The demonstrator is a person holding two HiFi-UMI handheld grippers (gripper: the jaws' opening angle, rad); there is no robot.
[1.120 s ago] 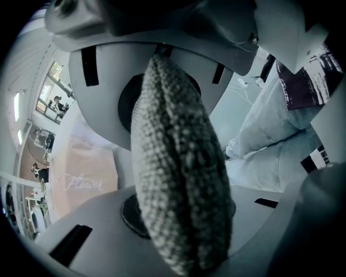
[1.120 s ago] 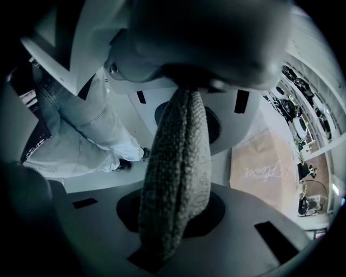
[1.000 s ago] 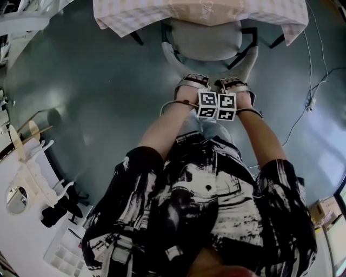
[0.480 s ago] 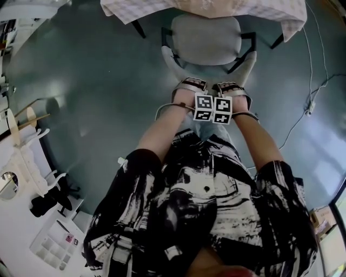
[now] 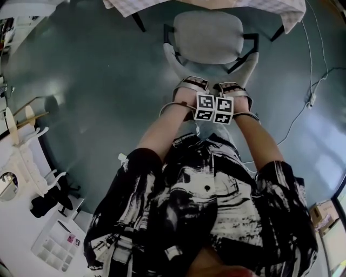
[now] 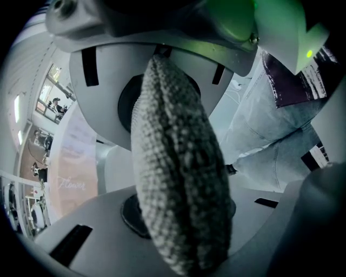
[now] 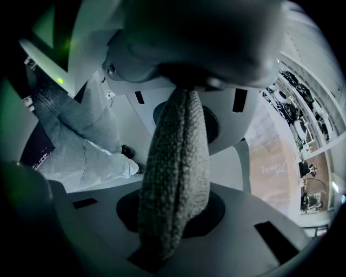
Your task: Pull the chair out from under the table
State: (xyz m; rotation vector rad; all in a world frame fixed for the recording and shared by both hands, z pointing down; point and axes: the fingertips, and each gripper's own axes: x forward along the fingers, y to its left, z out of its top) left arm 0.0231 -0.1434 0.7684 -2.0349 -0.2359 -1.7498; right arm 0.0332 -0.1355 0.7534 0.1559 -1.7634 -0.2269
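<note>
I count one chair (image 5: 208, 30), one cloth-draped tabletop (image 5: 270, 6), two tongs, the left tongs (image 5: 190, 84) and the right tongs (image 5: 233, 86), two marker cubes (image 5: 205, 106) and one white cable (image 5: 310, 101).

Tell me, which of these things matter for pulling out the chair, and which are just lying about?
In the job:
- chair, its backrest clamped by both grippers
- left gripper
- right gripper
- table

Lying about:
- cable on the floor
- wooden model
- tray
- box

White cable (image 5: 310, 103) (floor, right), compartment tray (image 5: 57, 250)
</note>
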